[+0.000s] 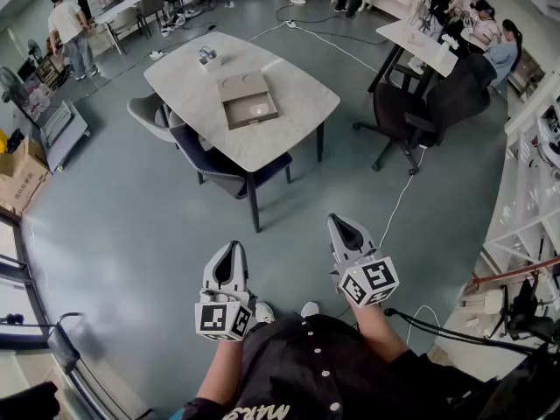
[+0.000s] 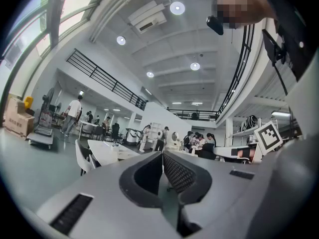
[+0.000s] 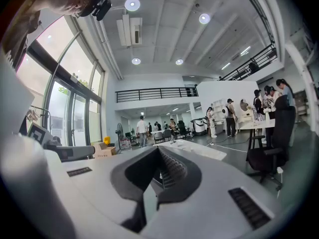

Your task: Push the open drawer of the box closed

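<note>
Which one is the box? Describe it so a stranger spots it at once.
Look at the nearest pale, rounded table, straight ahead. Near its middle lies the box, flat and brown, with its drawer drawn out. Its only neighbour on the table is a much smaller object.

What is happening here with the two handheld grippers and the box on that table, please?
A person stands on the floor some way short of the pale rounded table, with a grey two-jaw gripper in each hand. The left gripper and the right gripper both have their jaws together with nothing between them. The flat brown cardboard box lies on the table, its drawer apparently pulled out. Nothing touches it, so the push has not begun.
</note>
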